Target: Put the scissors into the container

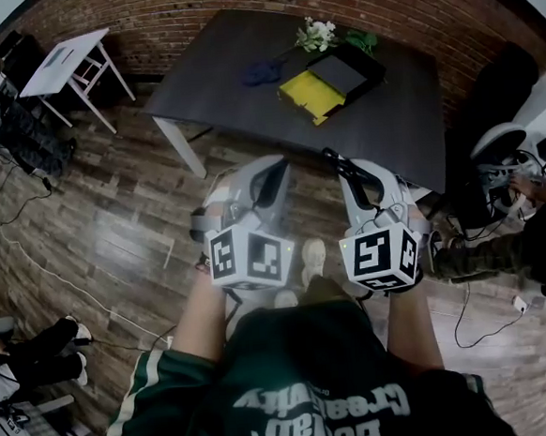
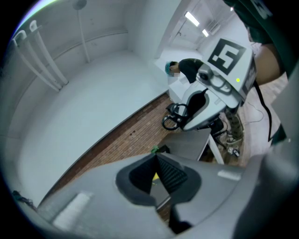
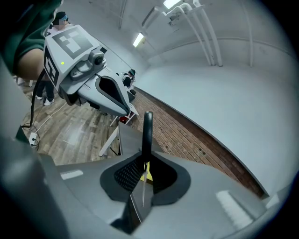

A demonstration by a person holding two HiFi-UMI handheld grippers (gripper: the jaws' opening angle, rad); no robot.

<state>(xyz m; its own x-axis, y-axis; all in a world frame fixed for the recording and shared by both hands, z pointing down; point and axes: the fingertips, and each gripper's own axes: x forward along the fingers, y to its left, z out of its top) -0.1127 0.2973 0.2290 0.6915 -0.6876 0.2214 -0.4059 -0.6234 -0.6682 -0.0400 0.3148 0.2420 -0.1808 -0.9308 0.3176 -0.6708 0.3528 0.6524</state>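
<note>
Upside-down white lettering on green shirt (image 1: 295, 375), not clearly readable.

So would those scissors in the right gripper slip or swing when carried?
Probably stiff: the scissors stand straight from the right gripper without sagging. They might pivot, since only the thin blades are pinched while the black handle sticks out. Smooth metal could slip.

Dark green shirt (image 1: 294, 370), white lettering (image 1: 317, 414); grey left hand-held gripper (image 2: 156, 173) and right hand-held gripper (image 3: 142, 175).
</note>
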